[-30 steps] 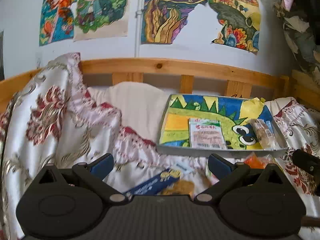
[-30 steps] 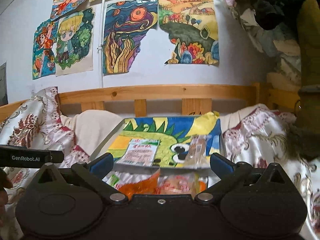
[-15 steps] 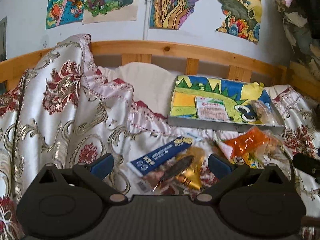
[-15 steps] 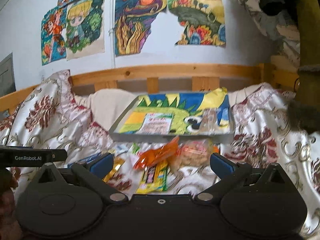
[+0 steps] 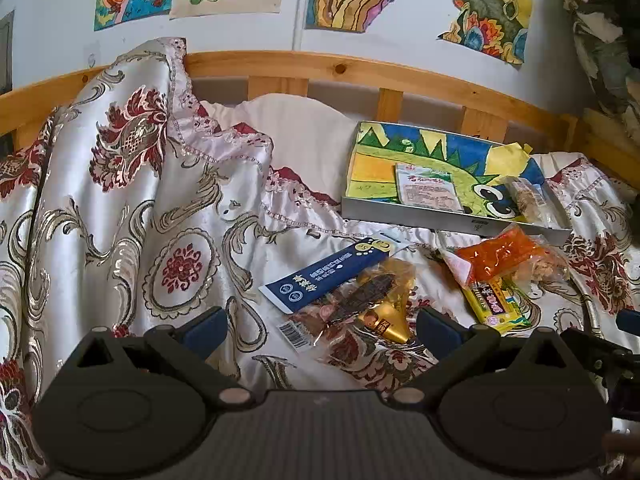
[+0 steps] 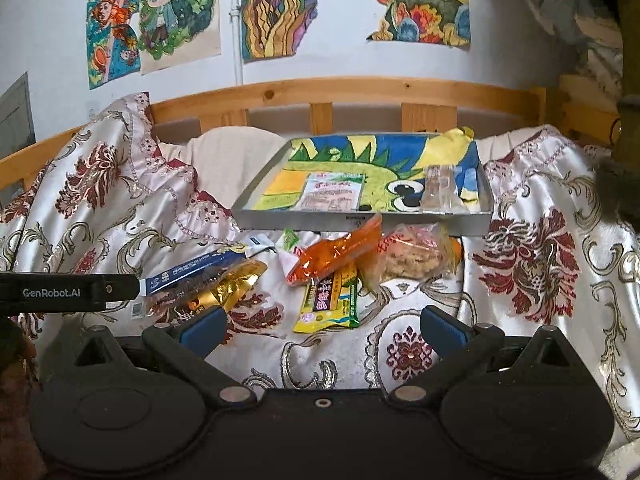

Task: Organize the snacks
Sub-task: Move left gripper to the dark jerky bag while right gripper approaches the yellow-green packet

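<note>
Left claw (image 5: 320, 326): hanging wide open, gripping nothing, above the near part of the bedspread (image 5: 132, 216); the gold packet (image 5: 384, 316) is lying just beyond the gap between its fingers.

Right claw (image 6: 322, 326): also gaping wide and holding nothing, over the bedspread (image 6: 532, 264), with the yellow-green bar (image 6: 328, 300) lying just past its fingers.

Tray (image 5: 448, 218), grey rim, lined with a bright dinosaur drawing: sitting at the far side of the bed, in front of the wooden rail (image 5: 360, 70). It is holding a white sachet (image 5: 428, 188) near its middle and a clear packet (image 5: 528, 200) toward its right end.

Loose snacks, lying on the bedspread just near of the tray:
- blue sachet (image 5: 324, 276), leftmost, slanting, overlapping the gold packet;
- gold packet, with a dark strip showing in it;
- orange packet (image 6: 336, 254), lying across the far end of the yellow-green bar;
- clear bag (image 6: 412, 256) of pale crumbly pieces, rightmost, touching the orange packet and sitting against the tray's front wall.

Wall behind the bed: carrying several coloured drawings (image 6: 156, 24).
</note>
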Motion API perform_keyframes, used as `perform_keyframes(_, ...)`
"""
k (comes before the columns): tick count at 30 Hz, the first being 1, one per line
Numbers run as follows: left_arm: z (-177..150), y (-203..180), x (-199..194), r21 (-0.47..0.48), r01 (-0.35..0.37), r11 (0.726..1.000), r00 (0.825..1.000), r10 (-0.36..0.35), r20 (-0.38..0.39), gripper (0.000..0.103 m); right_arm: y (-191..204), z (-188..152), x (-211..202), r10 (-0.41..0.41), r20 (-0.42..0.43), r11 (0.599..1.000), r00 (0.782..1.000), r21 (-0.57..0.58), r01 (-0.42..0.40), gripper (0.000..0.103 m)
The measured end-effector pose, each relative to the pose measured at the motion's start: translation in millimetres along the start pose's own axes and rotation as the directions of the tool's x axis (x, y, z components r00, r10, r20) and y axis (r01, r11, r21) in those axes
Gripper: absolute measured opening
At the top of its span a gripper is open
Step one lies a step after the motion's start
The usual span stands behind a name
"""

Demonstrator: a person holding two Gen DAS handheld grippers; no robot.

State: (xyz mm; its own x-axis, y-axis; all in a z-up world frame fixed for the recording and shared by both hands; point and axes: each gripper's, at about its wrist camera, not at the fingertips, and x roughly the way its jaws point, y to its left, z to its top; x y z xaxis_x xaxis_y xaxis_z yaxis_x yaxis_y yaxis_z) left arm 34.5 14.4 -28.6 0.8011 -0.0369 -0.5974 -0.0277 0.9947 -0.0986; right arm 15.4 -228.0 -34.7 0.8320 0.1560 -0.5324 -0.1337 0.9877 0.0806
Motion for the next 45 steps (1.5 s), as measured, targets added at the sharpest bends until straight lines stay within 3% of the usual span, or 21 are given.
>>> perform_keyframes(9, 4, 2, 10, -0.017, -0.029, 0.999, 0.999, 0.028, -0.037, 0.102, -2, 6, 8, -0.005, -0.026, 1.0, 1.0, 0.001, 0.005, 0.102)
perform_keyframes(19, 11, 11, 35, 0.036, -0.017, 0.999, 0.992, 0.021, -0.128, 0.102, -9, 20, 31, 0.067, -0.082, 0.998, 0.994, 0.007, -0.067, 0.102)
perform_keyframes(24, 17, 13, 46, 0.102, 0.033, 0.994, 0.989, -0.017, -0.149, 0.102, -8, 26, 50, 0.084, -0.089, 0.996, 0.992, -0.033, -0.087, 0.102)
perform_keyframes(28, 23, 11, 55, 0.158, 0.1, 0.982, 0.985, -0.075, -0.158, 0.102, -11, 27, 72, 0.12, -0.146, 0.992, 0.982, -0.01, -0.122, 0.102)
perform_keyframes(34, 31, -2, 66, 0.266, 0.225, 0.937, 0.967, -0.182, -0.178, 0.102, -15, 26, 98, 0.161, -0.185, 0.987, 0.969, 0.007, -0.162, 0.102)
perform_keyframes(38, 27, -21, 72, 0.415, 0.222, 0.882, 0.971, -0.16, -0.179, 0.098, -19, 26, 117, 0.193, -0.225, 0.981, 0.955, 0.037, -0.189, 0.093)
perform_keyframes(41, 25, -31, 77, 0.48, 0.218, 0.85, 0.972, -0.143, -0.187, 0.089, -21, 24, 128, 0.195, -0.236, 0.981, 0.952, 0.047, -0.189, 0.088)
perform_keyframes(44, 26, -33, 84, 0.48, 0.236, 0.845, 0.965, -0.146, -0.217, 0.079, -22, 23, 135, 0.195, -0.228, 0.981, 0.954, 0.038, -0.191, 0.084)
perform_keyframes(45, 27, -34, 85, 0.476, 0.239, 0.846, 0.964, -0.145, -0.225, 0.071, -22, 23, 138, 0.197, -0.23, 0.98, 0.953, 0.038, -0.193, 0.084)
